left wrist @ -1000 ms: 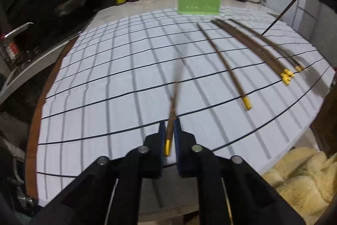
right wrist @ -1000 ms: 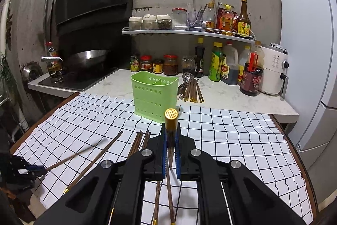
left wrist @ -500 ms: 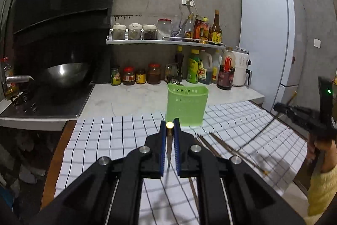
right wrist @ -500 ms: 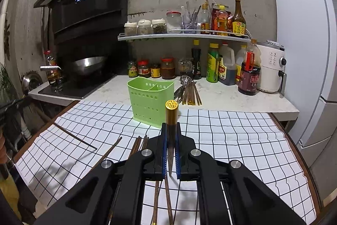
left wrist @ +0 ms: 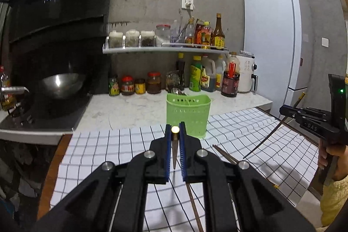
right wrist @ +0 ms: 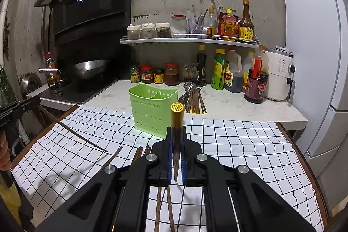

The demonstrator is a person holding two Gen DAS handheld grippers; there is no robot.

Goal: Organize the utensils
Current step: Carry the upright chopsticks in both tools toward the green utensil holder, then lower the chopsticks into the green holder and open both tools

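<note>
Green holder (right wrist: 153,109) shows two bare compartments; each claw grips a chopstick (right wrist: 177,121)

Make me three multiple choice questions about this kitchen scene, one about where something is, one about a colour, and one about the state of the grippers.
1. Where does the utensil holder stand?
A. on the wall shelf
B. at the far edge of the checked cloth, in front of the counter
C. on top of the fridge

2. What colour is the utensil holder?
A. light green
B. red
C. white

3. What is the right gripper doing?
A. hanging open with nothing in it
B. shut on a spoon
C. shut on a gold-capped chopstick

Answers:
1 B, its base sits on the cloth where the cloth meets the marble counter.
2 A, its perforated plastic walls are pale green in both views.
3 C, the blue pads press the dark shaft with the gold cap pointing up; the left gripper likewise holds its own chopstick.
</note>
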